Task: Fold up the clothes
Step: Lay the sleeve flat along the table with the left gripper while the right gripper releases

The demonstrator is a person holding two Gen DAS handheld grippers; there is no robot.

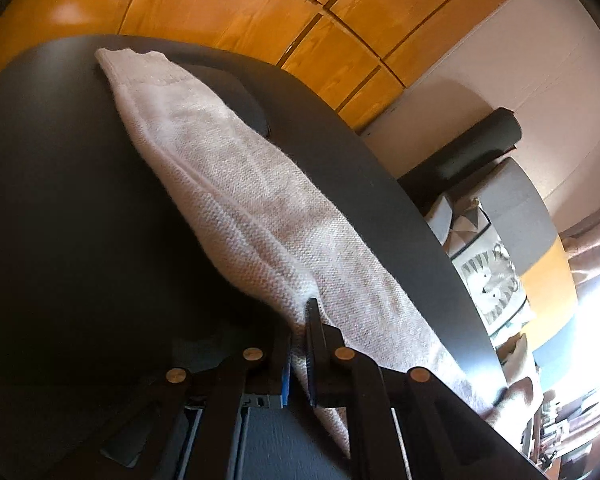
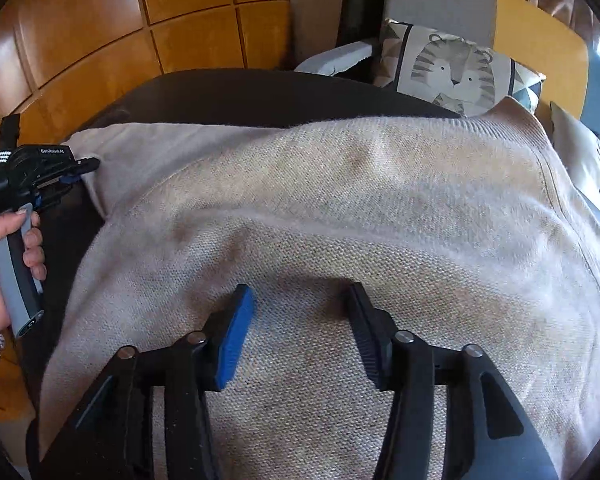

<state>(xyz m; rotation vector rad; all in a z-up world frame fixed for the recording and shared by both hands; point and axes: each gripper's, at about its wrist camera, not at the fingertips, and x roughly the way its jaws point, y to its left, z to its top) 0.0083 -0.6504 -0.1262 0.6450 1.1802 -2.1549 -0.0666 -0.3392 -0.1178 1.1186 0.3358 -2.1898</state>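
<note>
A beige knitted sweater point(image 2: 340, 200) lies spread over the dark table point(image 2: 240, 92). Its sleeve point(image 1: 228, 184) runs as a long strip toward the table's far left edge in the left wrist view. My left gripper point(image 1: 302, 316) is shut on a fold of that sleeve near its lower end. In the right wrist view the same gripper point(image 2: 88, 166) shows at the left edge, held by a person's hand point(image 2: 4, 264), its tips at the sweater's left corner. My right gripper point(image 2: 300, 292) hangs open just over the sweater's body, with only flat fabric beneath its fingers.
A grey chair point(image 2: 440, 0) with a tiger-print cushion point(image 2: 456, 72) stands behind the table's far right side. Wooden floor point(image 2: 80, 40) lies beyond the table's far edge. Another pale cushion point(image 2: 596, 168) sits at the right.
</note>
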